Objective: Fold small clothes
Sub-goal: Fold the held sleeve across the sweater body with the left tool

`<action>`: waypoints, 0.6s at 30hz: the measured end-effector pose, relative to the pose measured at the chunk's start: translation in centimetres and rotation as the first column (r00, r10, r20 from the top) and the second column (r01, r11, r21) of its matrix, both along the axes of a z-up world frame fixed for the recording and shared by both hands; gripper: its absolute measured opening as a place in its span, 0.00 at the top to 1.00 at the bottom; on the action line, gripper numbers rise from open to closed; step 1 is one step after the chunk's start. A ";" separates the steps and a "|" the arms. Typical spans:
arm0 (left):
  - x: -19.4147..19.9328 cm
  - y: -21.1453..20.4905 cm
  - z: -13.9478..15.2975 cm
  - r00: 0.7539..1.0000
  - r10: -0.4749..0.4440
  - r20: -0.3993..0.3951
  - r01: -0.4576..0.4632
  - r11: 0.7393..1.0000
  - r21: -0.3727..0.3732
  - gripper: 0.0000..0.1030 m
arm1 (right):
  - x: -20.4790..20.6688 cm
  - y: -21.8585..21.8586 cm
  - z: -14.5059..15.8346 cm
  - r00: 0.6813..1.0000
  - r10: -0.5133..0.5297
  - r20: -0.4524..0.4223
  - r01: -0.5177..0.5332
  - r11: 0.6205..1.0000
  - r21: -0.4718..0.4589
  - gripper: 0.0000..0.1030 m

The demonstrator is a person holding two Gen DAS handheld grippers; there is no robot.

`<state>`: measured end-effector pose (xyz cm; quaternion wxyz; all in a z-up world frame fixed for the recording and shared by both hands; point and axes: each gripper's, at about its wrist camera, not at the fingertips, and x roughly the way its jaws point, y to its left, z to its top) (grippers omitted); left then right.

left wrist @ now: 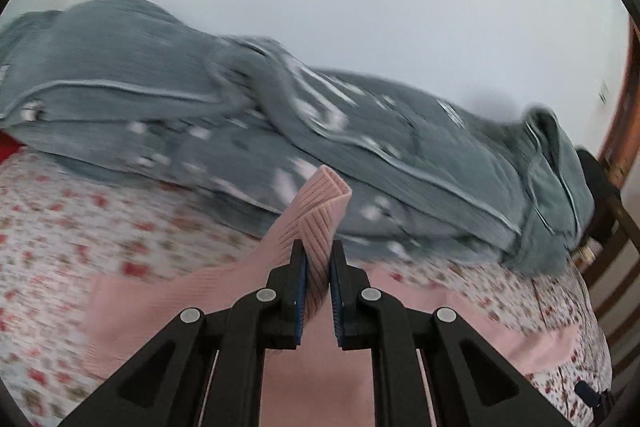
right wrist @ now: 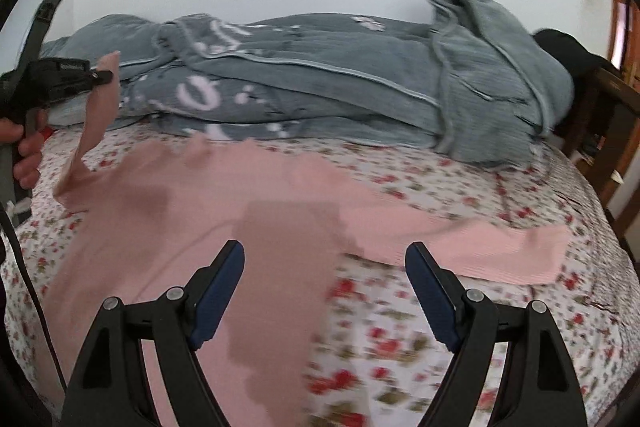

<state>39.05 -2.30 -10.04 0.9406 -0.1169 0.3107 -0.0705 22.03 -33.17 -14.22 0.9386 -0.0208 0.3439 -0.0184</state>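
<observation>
A pink ribbed knit top lies spread flat on the flowered bedsheet. Its right sleeve stretches out to the right. My left gripper is shut on the cuff of the left sleeve, which sticks up between the pads. In the right wrist view that same left gripper sits at the far left, holding the sleeve lifted off the bed. My right gripper hovers open over the top's lower body, with nothing between its fingers.
A grey-blue quilt with pale flowers is heaped along the back of the bed against a white wall. A person's hand grips the left tool's handle. Dark wooden furniture stands at the right edge.
</observation>
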 end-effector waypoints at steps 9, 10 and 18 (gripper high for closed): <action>1.7 -13.5 -4.8 0.976 -0.187 -0.108 0.188 0.982 -0.004 0.90 | -0.1 -5.8 -1.7 0.997 -0.077 -0.004 0.077 0.997 0.026 0.21; 1.8 -14.9 -5.3 0.972 -0.202 -0.120 0.203 0.979 0.001 0.90 | 0.1 -6.4 -1.9 0.996 -0.086 -0.004 0.086 0.996 0.031 0.21; 1.5 -20.7 -9.8 0.933 -0.272 -0.235 0.274 0.961 -0.024 0.90 | 0.4 -8.7 -2.5 0.991 -0.134 -0.010 0.134 0.989 0.056 0.21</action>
